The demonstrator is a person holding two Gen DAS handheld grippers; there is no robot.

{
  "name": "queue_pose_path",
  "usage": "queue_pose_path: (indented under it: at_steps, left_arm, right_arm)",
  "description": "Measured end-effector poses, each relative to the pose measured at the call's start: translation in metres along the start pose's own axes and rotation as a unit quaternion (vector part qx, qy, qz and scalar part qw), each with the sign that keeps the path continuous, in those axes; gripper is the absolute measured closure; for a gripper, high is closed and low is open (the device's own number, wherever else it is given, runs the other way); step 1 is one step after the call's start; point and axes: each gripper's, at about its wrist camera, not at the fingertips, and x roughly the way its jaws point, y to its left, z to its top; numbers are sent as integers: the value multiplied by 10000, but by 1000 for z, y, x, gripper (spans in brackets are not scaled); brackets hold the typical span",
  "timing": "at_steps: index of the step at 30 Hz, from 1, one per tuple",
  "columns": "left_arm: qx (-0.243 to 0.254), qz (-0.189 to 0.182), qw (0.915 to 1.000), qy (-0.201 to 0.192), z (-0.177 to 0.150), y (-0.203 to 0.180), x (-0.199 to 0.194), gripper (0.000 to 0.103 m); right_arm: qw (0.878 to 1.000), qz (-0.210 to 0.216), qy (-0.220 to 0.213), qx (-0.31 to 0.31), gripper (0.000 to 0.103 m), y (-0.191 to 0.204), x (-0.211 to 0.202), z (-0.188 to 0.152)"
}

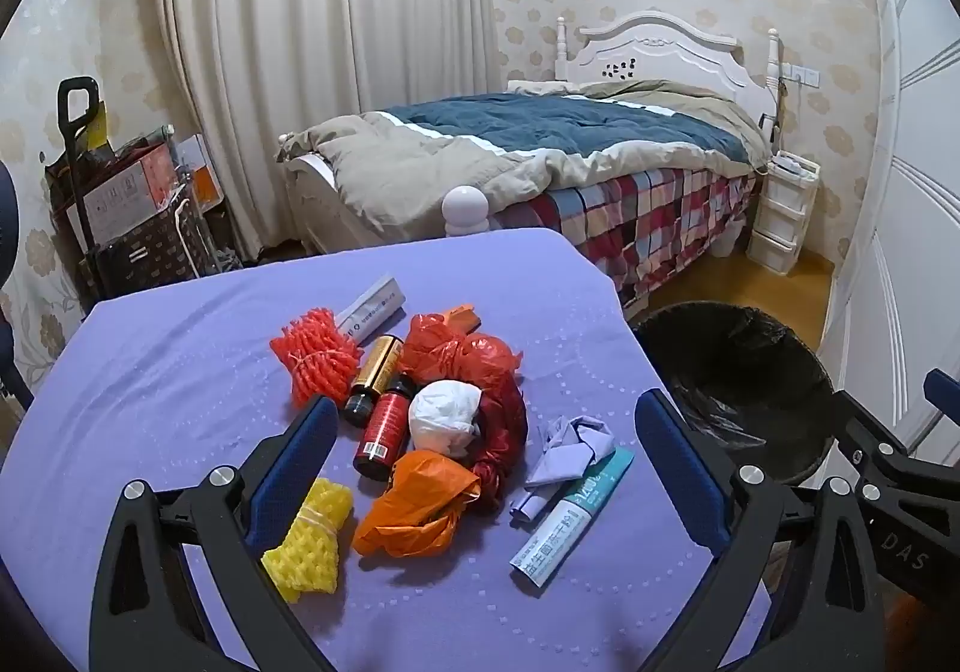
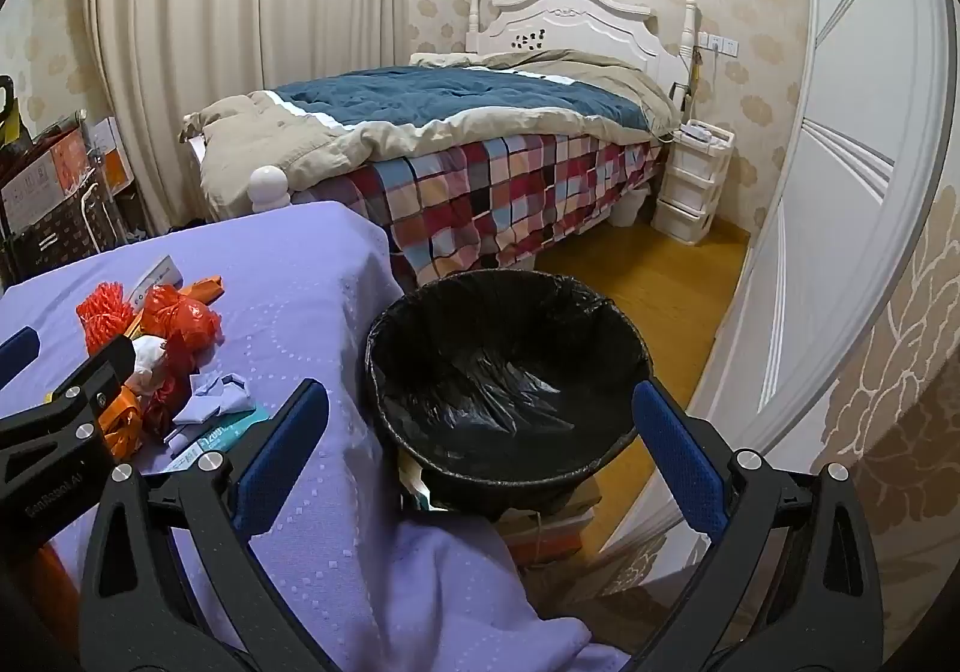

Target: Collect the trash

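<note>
1. Left hand-held gripper (image 1: 486,468): blue pads wide apart, nothing between them, hanging above the purple-cloth worktop (image 1: 180,372) and tipped down toward the trash pile.
2. Right hand-held gripper (image 2: 480,456): pads wide apart too, nothing held, hanging off the right edge of the worktop and aimed at the round bin with the black plastic liner (image 2: 510,366).
3. Trash all on the worktop, in one heap, right ahead of the left hand-held gripper: red foam net sleeve (image 1: 315,357), yellow foam net sleeve (image 1: 309,540), crumpled orange plastic bag (image 1: 420,504), crumpled red plastic bag (image 1: 474,366), white paper ball (image 1: 444,417), small red bottle with black cap (image 1: 384,432), small brown bottle with gold label (image 1: 375,378), scrunched purple paper (image 1: 567,450), long white and teal box (image 1: 570,516), long white box at the back (image 1: 372,306).
4. Nearest pieces: yellow foam net sleeve touching or just beside the left pad, orange plastic bag near the middle of the gap.
5. Long white and teal box lying slanted, long side running from near-left to far-right, just inside the right pad. Both bottles lying down, caps toward the camera.
6. Left hand-held gripper much nearer the heap; right one nearer the bin.
7. Bin down beside the worktop, to the right of the heap. Inside: only the shiny black liner, no trash to be seen.
8. Probably the very start: nothing collected yet.
</note>
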Motion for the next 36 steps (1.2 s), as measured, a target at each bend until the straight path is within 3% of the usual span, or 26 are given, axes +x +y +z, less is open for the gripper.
queue_pose_path:
  at_steps: [36]
  left_arm:
    - [33, 45, 10000, 30, -1, 1, -3, 6]
  right_arm:
    - [10000, 9, -15, 48, 4, -8, 2, 1]
